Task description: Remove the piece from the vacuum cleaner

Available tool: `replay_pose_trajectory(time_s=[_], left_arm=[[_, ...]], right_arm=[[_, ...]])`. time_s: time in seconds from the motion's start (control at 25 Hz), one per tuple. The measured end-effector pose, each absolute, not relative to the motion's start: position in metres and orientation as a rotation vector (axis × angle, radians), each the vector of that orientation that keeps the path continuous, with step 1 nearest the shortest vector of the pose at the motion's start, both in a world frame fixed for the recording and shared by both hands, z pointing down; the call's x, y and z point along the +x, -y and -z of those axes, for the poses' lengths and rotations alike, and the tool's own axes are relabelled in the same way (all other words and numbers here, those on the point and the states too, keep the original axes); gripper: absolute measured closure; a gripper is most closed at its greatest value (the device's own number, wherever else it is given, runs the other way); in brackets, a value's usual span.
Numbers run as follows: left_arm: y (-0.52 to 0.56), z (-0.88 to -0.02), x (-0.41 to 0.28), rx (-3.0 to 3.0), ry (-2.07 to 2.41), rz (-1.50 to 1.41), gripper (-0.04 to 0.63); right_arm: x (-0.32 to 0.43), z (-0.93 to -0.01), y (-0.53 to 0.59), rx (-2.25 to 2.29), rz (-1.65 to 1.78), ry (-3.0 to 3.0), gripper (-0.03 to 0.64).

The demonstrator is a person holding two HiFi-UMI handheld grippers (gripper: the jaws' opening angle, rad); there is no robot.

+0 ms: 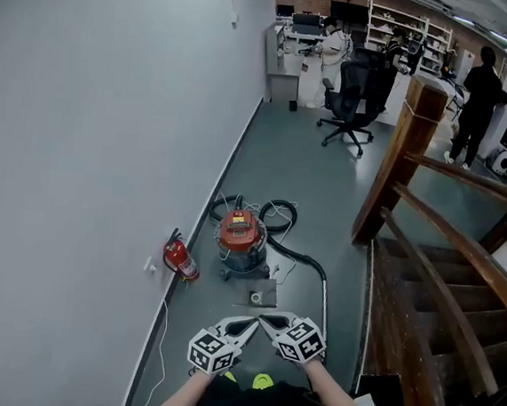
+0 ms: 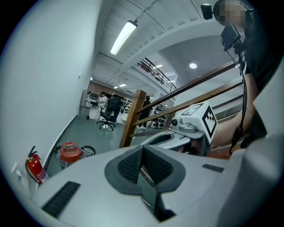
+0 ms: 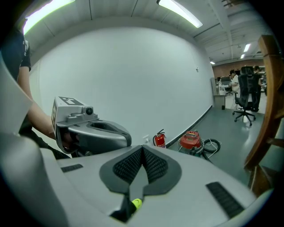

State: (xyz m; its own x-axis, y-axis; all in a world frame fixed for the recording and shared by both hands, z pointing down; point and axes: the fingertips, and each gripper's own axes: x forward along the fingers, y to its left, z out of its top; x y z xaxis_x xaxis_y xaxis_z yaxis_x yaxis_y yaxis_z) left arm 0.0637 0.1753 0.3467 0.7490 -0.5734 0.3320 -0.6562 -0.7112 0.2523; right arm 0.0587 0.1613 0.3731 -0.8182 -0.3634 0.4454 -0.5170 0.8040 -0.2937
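A red-topped vacuum cleaner (image 1: 239, 238) stands on the grey floor by the white wall, its black hose (image 1: 279, 230) coiled behind it and a long tube (image 1: 325, 298) lying to its right. A small floor piece (image 1: 257, 293) lies just in front of it. Both grippers are held close together near my body, well short of the vacuum. My left gripper (image 1: 243, 329) is shut and empty. My right gripper (image 1: 269, 320) is shut and empty too. The vacuum cleaner (image 2: 70, 151) shows far off in the left gripper view, and the vacuum cleaner (image 3: 191, 139) likewise in the right gripper view.
A red fire extinguisher (image 1: 179, 258) leans by the wall left of the vacuum. A wooden stair rail (image 1: 431, 215) and steps (image 1: 422, 303) run down the right side. A black office chair (image 1: 357, 96) and a standing person (image 1: 476, 94) are far back.
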Motion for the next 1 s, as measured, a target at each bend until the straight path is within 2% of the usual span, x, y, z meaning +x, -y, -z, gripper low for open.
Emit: replay_pose_trajectory(time_s=[1.0], left_arm=[[-0.205,-0.349,0.071,2.574,0.935,-0.320,0.584]], right_arm=[[0.066,-0.375,-0.191,0.632,-0.531,2.594,0.603]])
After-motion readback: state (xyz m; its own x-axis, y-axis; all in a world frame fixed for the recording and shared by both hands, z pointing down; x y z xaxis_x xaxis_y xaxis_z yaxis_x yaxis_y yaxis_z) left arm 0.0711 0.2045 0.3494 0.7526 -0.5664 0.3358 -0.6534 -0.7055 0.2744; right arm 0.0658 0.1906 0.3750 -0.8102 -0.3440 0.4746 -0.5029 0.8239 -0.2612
